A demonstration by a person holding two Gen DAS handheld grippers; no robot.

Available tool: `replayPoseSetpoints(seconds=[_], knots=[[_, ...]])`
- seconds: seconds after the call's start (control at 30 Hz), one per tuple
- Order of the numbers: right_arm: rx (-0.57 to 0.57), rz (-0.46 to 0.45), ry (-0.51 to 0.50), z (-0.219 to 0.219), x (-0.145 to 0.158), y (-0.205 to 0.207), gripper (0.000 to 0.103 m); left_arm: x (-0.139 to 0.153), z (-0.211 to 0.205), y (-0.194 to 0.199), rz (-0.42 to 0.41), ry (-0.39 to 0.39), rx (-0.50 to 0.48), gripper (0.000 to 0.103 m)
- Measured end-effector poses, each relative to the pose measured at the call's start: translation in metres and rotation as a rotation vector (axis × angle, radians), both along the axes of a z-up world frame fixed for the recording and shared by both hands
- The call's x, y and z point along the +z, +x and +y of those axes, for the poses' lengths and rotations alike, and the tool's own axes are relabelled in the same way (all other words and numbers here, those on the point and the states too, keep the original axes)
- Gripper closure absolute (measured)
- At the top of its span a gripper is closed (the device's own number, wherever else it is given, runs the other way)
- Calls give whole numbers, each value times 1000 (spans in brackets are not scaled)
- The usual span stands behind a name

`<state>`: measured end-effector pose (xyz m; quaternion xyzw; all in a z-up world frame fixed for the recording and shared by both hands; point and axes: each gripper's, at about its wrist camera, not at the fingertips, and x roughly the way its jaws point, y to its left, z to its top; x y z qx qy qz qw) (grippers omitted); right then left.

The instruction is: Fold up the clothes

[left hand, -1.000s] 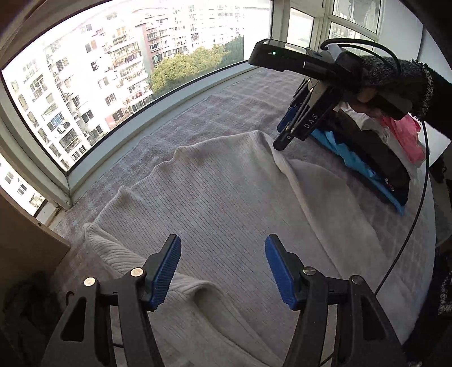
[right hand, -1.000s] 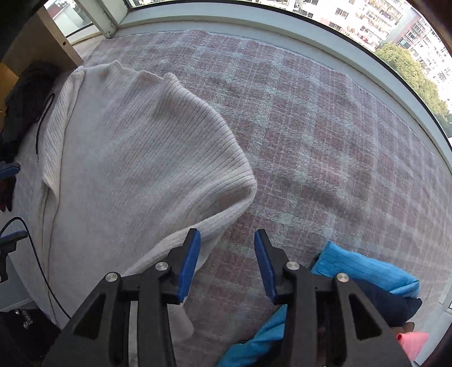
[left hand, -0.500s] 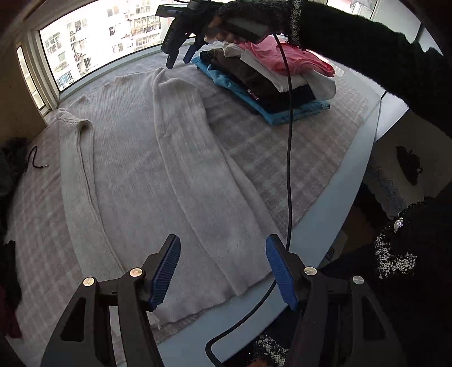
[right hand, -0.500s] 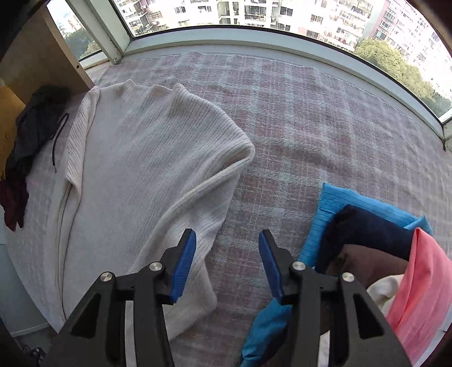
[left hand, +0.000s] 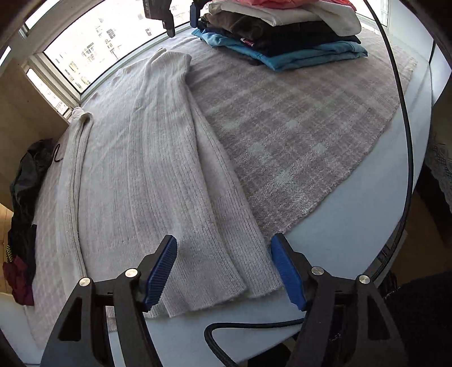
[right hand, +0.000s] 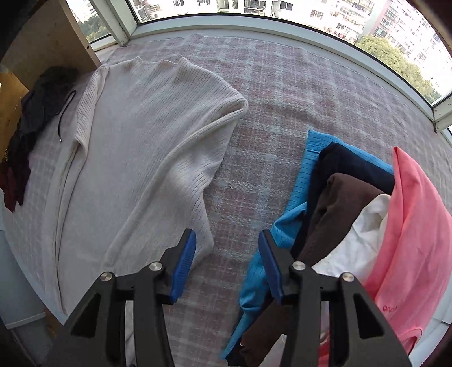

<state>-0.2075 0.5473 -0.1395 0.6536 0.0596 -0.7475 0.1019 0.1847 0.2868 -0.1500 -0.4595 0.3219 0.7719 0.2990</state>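
A cream ribbed sweater (left hand: 147,175) lies flat on the checked blanket (left hand: 296,118), with one side folded over lengthwise. My left gripper (left hand: 224,272) is open just above the sweater's hem near the table's front edge, nothing between its blue pads. In the right wrist view the same sweater (right hand: 135,158) spreads to the left, its folded shoulder near the middle. My right gripper (right hand: 227,264) hangs open over the bare blanket (right hand: 282,93), between the sweater and the stack of folded clothes (right hand: 353,220). The right gripper (left hand: 180,14) shows at the top of the left wrist view.
A stack of folded clothes (left hand: 282,34), blue at the bottom and pink on top, sits at the far right. Dark clothes (left hand: 25,197) lie in a heap at the left edge by a wooden cabinet (right hand: 42,36). A black cable (left hand: 401,141) runs along the pale table rim (left hand: 353,225). Windows line the far side.
My left gripper has swung back from the sweater's collar end to its hem at the front edge. My right gripper has pulled back and risen beside the stack. Both stay open.
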Motion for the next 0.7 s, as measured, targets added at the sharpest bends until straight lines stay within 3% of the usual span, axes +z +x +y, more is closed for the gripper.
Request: replayPoseSetpoints(seconds=[0.07,0.13,0.23,0.3,0.47,0.6,0.63,0.67,0.7], knots=[[-8,-3,0,0,-5,-1,57,0,-3,-8,-52,24,22,36],[-31,-12,-13,2,-9,-6,57,0,-9,-17,-120,75,37,52],[-71,-33,-56,6,-15,-14,57,7,-20,-28,-141,111,67,79],[-72,-51,-71,5,-20,-18,57,12,-30,-39,-192,164,106,88],[-67,-75,-62,-3,-35,-25,54,26,-55,-59,-291,285,177,89],[-53,-128,-150,-9,-52,-17,54,40,-68,-63,-339,359,202,89],[-49,-142,-165,-11,-56,-15,64,41,-71,-65,-349,376,205,89],[-45,-157,-179,-14,-60,-13,87,42,-73,-66,-359,393,208,89],[-47,-166,-192,-16,-61,-12,87,43,-75,-68,-369,410,211,89]])
